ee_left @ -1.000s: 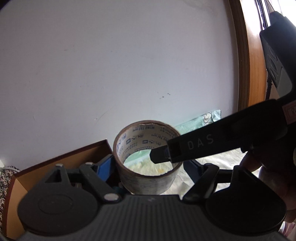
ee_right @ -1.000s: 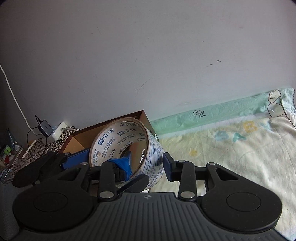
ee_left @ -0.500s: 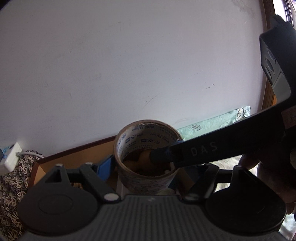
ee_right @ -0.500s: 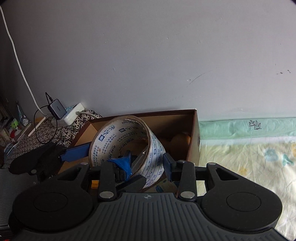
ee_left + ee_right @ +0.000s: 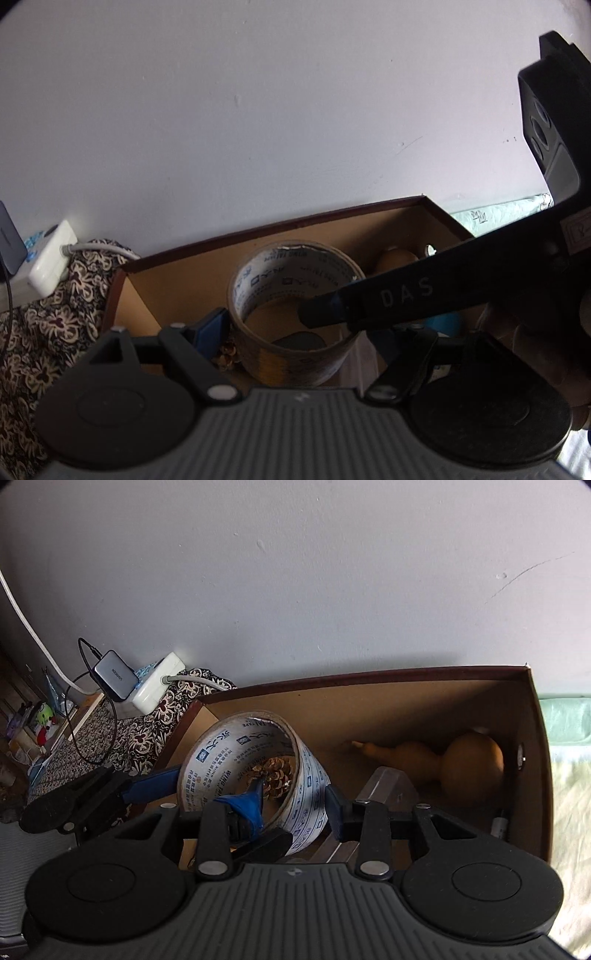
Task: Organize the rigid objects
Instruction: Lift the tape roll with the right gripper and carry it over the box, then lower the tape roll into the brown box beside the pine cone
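My left gripper (image 5: pixel 299 328) jaws clamp the tape roll (image 5: pixel 295 314) from outside, above the cardboard box (image 5: pixel 258 236). My right gripper (image 5: pixel 291 808) jaws pinch its wall. Only the right view shows the pine cone (image 5: pixel 275 775) and gourd (image 5: pixel 458 764).

The left gripper (image 5: pixel 295 328) has its blue-padded fingers on either side of a tape roll (image 5: pixel 295 314), which it holds over an open cardboard box (image 5: pixel 177 273) against a white wall (image 5: pixel 258 110). One finger of the right gripper (image 5: pixel 332 308), marked "DAS", reaches in from the right and sits inside the roll's core. A tan gourd (image 5: pixel 397 255) lies in the box behind that finger, and a white power strip (image 5: pixel 51 254) rests on patterned cloth (image 5: pixel 44 332) to the left.
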`<state>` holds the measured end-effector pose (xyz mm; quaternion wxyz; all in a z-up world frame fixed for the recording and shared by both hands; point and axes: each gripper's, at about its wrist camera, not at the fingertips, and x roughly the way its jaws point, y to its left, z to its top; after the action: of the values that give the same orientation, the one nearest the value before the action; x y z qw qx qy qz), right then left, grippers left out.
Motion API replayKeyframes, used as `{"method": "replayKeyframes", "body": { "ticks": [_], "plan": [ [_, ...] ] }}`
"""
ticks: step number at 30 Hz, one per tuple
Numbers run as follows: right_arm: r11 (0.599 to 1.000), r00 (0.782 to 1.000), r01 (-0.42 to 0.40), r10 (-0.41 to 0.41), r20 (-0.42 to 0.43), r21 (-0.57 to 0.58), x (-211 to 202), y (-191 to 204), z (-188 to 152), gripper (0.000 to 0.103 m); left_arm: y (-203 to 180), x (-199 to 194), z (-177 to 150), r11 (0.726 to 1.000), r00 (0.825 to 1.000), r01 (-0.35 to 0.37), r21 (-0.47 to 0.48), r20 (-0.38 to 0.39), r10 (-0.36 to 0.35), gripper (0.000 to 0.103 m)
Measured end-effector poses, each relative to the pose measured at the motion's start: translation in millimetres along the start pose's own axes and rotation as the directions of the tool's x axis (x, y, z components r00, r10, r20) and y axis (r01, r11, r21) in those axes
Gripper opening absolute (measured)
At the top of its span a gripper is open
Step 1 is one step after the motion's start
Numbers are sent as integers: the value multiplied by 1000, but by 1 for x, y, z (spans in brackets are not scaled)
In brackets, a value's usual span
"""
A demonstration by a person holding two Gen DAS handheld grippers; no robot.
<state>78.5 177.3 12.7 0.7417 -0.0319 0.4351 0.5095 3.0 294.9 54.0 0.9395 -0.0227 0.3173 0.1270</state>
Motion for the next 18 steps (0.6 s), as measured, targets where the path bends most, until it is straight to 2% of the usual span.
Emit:
{"method": "replayKeyframes", "body": {
  "ticks": [3, 5, 7, 10, 18],
  "plan": [
    [1000, 999, 18, -18, -34, -1, 14, 1, -5, 20, 17, 4, -12, 999, 997, 16, -48, -74, -19, 79],
    [999, 998, 4, -3, -57, 32, 18, -3, -7, 20, 20, 13, -14, 998, 993, 5, -68, -115, -13, 79],
    [999, 998, 8, -6, -65, 40, 18, -4, -8, 20, 16, 19, -17, 993, 987, 24, -117, -157, -42, 79],
    [999, 997, 25, -23, -68, 35, 19, -3, -10, 20, 21, 24, -18, 986, 979, 45, -159, -190, -75, 79],
    [997, 996, 76, -78, -41, -28, 24, 6, -11, 18, 20, 40, -17, 989, 973, 29, -145, -223, -62, 80]
  ]
}}
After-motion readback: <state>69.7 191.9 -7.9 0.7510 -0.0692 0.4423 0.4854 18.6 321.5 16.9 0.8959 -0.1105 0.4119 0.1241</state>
